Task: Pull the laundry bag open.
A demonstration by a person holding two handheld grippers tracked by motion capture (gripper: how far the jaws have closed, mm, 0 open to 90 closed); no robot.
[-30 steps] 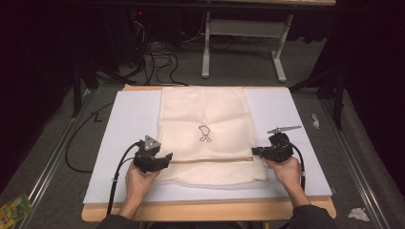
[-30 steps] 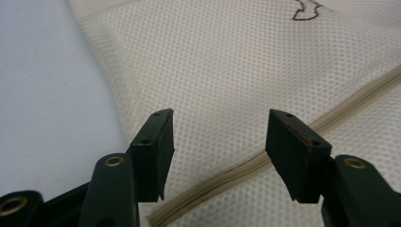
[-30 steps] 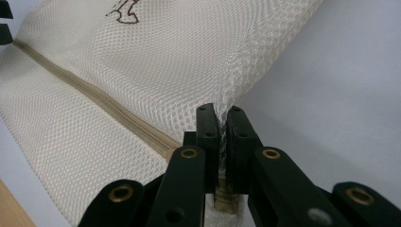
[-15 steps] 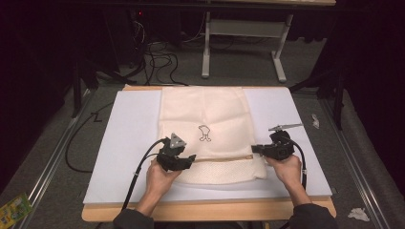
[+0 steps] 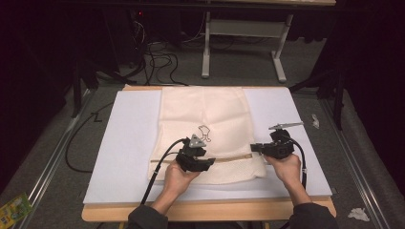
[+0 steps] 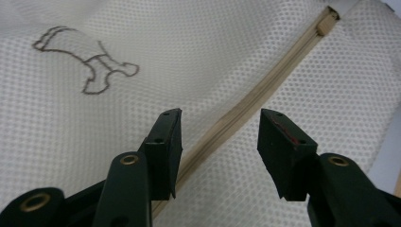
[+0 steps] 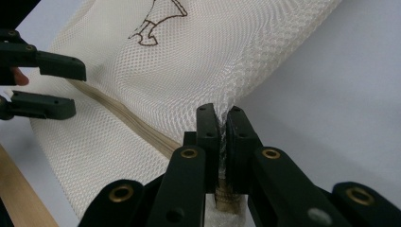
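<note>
A cream mesh bag (image 5: 205, 119) with a brown outline drawing (image 5: 204, 131) lies flat on a white board (image 5: 129, 133). A tan zipper (image 5: 234, 159) runs across its near part. My left gripper (image 5: 210, 163) hovers open over the middle of the zipper (image 6: 265, 94); in the left gripper view its jaws (image 6: 220, 118) straddle the zipper line with nothing between them. My right gripper (image 5: 254, 148) is at the bag's right edge. In the right gripper view it (image 7: 222, 113) is shut on the mesh at the zipper's end, bunching the fabric. The left gripper (image 7: 71, 90) appears open at far left there.
The board rests on a wooden table whose front edge (image 5: 210, 211) is near the person. Cables (image 5: 157, 57) and a metal frame (image 5: 239, 28) lie on the floor beyond. A green packet (image 5: 14, 207) and crumpled paper (image 5: 358, 214) lie on the floor beside the table.
My left gripper has slid right from the bag's left edge along the zipper toward the middle. The right gripper has kept its grip in place.
</note>
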